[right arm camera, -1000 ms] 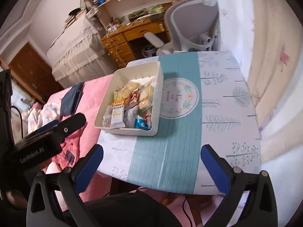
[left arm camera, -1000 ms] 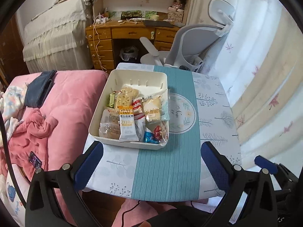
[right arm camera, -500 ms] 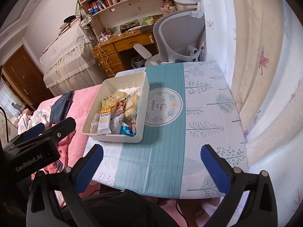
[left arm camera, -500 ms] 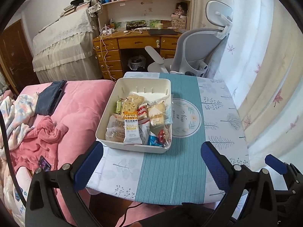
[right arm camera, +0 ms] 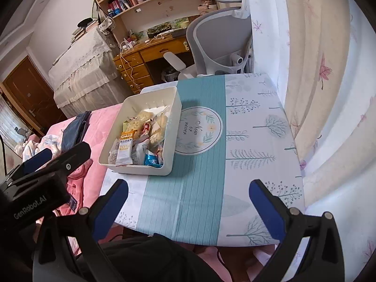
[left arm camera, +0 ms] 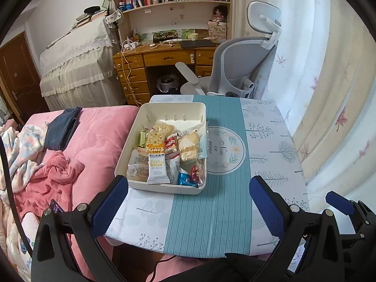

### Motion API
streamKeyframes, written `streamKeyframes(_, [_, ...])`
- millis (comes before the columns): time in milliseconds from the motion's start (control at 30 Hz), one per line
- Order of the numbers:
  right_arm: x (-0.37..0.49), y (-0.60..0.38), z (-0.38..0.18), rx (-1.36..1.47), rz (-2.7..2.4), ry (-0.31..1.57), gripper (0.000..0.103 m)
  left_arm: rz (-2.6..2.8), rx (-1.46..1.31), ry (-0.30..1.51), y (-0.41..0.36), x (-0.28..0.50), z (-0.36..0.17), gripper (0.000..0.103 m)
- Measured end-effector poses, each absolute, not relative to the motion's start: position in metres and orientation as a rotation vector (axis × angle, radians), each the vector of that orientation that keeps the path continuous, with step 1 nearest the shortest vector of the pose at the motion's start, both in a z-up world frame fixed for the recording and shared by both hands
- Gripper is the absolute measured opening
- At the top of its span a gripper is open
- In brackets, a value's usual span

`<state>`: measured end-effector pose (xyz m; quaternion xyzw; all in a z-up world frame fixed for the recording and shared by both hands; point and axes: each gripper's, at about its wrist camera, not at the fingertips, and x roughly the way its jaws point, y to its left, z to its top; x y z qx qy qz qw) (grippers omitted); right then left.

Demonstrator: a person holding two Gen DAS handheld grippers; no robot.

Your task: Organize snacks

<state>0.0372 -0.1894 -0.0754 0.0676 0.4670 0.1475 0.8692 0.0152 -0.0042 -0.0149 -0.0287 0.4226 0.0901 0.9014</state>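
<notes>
A white bin (left arm camera: 169, 109) stands on the left part of a small table (left arm camera: 270, 145) and holds several wrapped snacks, among them an oat bar (left arm camera: 156, 164), crackers (left arm camera: 155, 137) and a blue packet (left arm camera: 185, 179). The bin also shows in the right wrist view (right arm camera: 152, 98). My left gripper (left arm camera: 188, 206) is open and empty, held back above the table's near edge. My right gripper (right arm camera: 188, 204) is open and empty, also near the front edge, to the right of the left one (right arm camera: 40, 178).
A pink bed (left arm camera: 94, 136) with clothes lies left of the table. A grey office chair (left arm camera: 239, 65) and a wooden desk (left arm camera: 159, 56) stand behind it. Curtains (left arm camera: 329, 94) hang along the right. A teal runner (left arm camera: 211, 199) crosses the tablecloth.
Both grippers have pulled back and up from the table, so the bin looks smaller and more of the room shows. Both stay open and empty.
</notes>
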Motion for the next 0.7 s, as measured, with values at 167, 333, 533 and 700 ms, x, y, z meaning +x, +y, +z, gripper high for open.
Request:
streamKeyframes(167, [0.041, -0.192, -0.077, 0.148, 0.311, 0.988, 0.103, 0.194, -0.055, 0.868, -0.006, 0.018, -0.014, 0.102])
streamKeyframes(333, [0.041, -0.192, -0.078, 0.149, 0.310, 0.991, 0.103, 0.189, -0.054, 0.867, -0.007, 0.019, -0.014, 0.102])
streamKeyframes(533, [0.045, -0.196, -0.082, 0.157, 0.300, 1.005, 0.103, 0.180, -0.050, 0.866, -0.010, 0.023, -0.014, 0.102])
streamKeyframes(700, [0.046, -0.197, -0.082, 0.159, 0.298, 1.009, 0.103, 0.179, -0.049, 0.866, -0.011, 0.025, -0.015, 0.102])
